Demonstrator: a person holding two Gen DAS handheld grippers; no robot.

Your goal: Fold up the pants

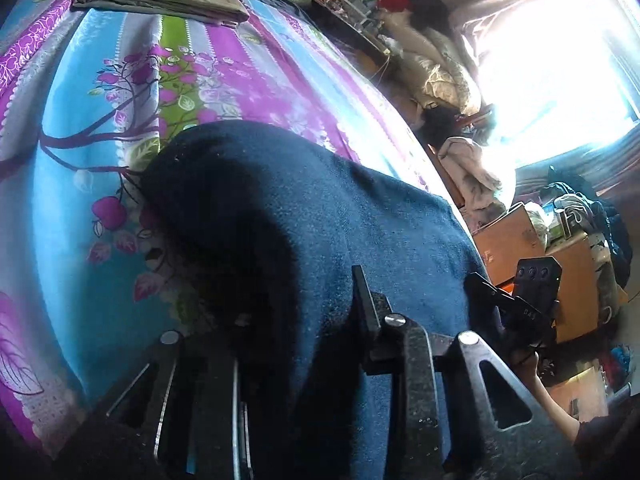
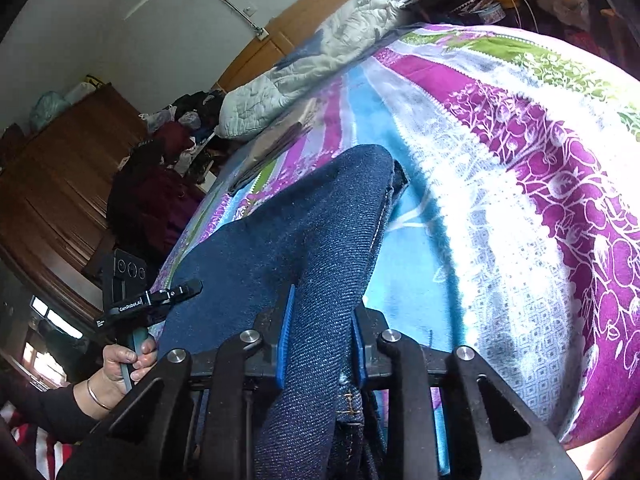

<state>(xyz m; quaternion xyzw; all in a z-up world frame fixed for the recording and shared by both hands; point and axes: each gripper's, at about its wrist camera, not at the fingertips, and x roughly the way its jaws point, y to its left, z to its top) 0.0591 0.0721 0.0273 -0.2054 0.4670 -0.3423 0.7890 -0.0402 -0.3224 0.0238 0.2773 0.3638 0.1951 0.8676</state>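
L gripper (image 1: 304, 320): jaws set wide either side of the denim in L wrist view, one finger lost in shadow; cannot tell if they pinch cloth or just straddle it. Pants (image 1: 320, 216), dark blue jeans, lie on the bed (image 1: 72, 184) over the floral sheet, near its edge w/ the room floor beyond; far end rounded like a fold or hem, in deep shadow.

Centre, R wrist view: pants (image 2: 304, 240) rise in a ridge from bed level into the R gripper; seam edge and a loose flap show at the far tip.

R gripper (image 2: 320, 340): jaws narrow, blue pads (image 2: 285, 340) pressed on a thick bunch of denim, waistband stitching just below; held firm by the look of it. Person's hand (image 2: 124, 360) grips the L tool's handle at frame left.

Risks, judged:
- L hold unconfirmed; if it's loose, a lift would carry one side only, cloth skews, fold goes crooked;
- R bite is a bunch, not a flat edge; layers may slip out unevenly, esp. heavy denim;
- pants sit close to bed edge; a drag that way could spill a leg off;
- tan folded cloth (image 1: 160, 0) further up bed, well apart; no snag likely;
- sheet could ruck up if denim is dragged, not lifted.
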